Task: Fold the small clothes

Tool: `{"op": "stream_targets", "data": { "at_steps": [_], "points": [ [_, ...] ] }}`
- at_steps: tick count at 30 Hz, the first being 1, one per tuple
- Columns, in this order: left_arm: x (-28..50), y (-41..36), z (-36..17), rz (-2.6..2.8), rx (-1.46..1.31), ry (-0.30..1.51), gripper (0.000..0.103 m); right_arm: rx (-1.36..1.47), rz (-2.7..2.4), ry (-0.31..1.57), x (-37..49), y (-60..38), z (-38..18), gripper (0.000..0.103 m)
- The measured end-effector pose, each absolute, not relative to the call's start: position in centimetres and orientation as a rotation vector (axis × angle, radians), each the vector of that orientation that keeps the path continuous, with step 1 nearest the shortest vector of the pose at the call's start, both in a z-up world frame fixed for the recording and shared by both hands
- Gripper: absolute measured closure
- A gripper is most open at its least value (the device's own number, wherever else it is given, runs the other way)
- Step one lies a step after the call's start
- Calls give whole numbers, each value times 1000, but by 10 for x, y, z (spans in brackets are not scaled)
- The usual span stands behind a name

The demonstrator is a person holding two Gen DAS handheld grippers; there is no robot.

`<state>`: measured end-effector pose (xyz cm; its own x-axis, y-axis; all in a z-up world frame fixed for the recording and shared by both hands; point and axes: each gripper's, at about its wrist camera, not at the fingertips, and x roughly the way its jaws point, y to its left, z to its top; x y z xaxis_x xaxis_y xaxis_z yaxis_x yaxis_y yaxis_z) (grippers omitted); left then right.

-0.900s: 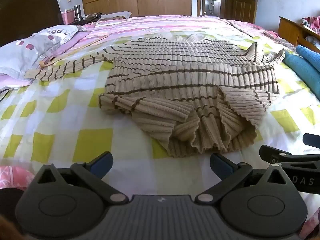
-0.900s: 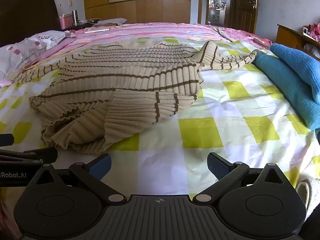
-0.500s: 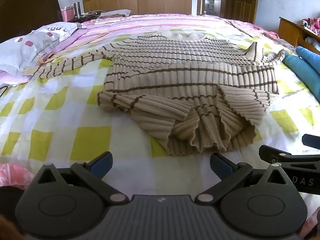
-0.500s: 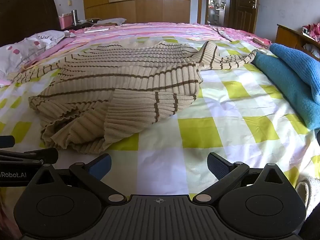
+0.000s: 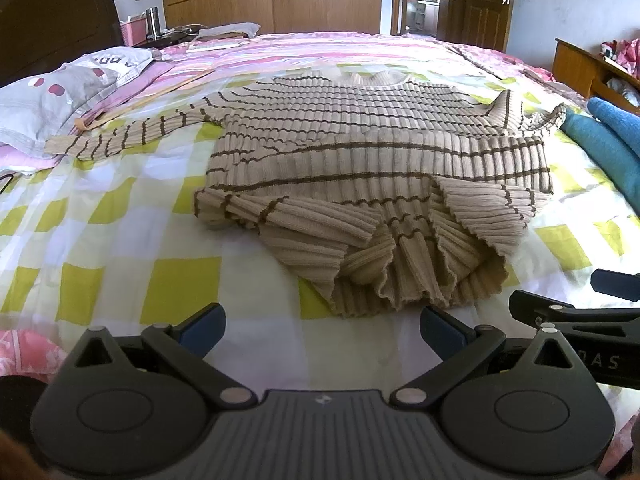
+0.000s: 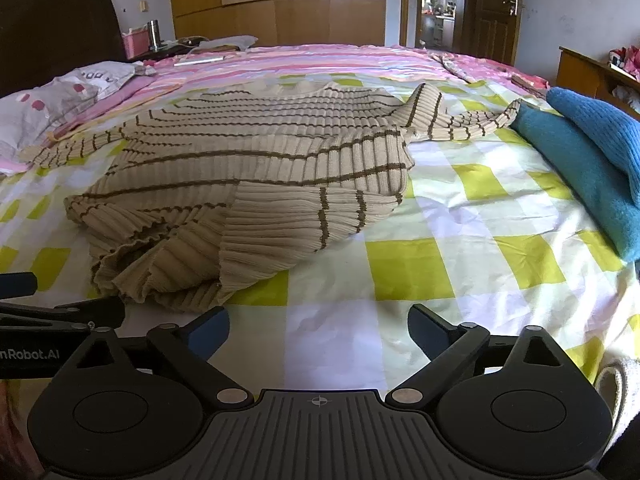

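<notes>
Checked bed (image 5: 120,272), striped sweater (image 5: 376,184); both claws (image 5: 322,326) (image 6: 319,330) tilted down, agape.

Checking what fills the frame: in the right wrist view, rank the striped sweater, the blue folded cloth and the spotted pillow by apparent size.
1. striped sweater, by far the largest.
2. blue folded cloth.
3. spotted pillow, though it lies farther away and is partly cut off, so its true size stays unsure.

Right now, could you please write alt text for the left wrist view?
A beige striped sweater lies rumpled on a yellow-checked bedsheet, hem bunched nearest the camera. The open left tongs hover empty before it, with a pillow to the left.
</notes>
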<state>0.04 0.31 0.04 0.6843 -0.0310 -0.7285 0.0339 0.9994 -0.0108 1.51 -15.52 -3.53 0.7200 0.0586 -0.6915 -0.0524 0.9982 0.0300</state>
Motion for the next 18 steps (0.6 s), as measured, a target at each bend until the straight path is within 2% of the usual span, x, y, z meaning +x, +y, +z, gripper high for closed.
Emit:
{"op": "stream_targets", "data": {
  "at_steps": [13,18],
  "points": [
    [1,5,1,-43,-14,812,0,-9,64,755,16,-151,-30,14],
    [2,7,2,-43,-18,809,0,-15,78,754,18,-148,-28,19]
  ]
}}
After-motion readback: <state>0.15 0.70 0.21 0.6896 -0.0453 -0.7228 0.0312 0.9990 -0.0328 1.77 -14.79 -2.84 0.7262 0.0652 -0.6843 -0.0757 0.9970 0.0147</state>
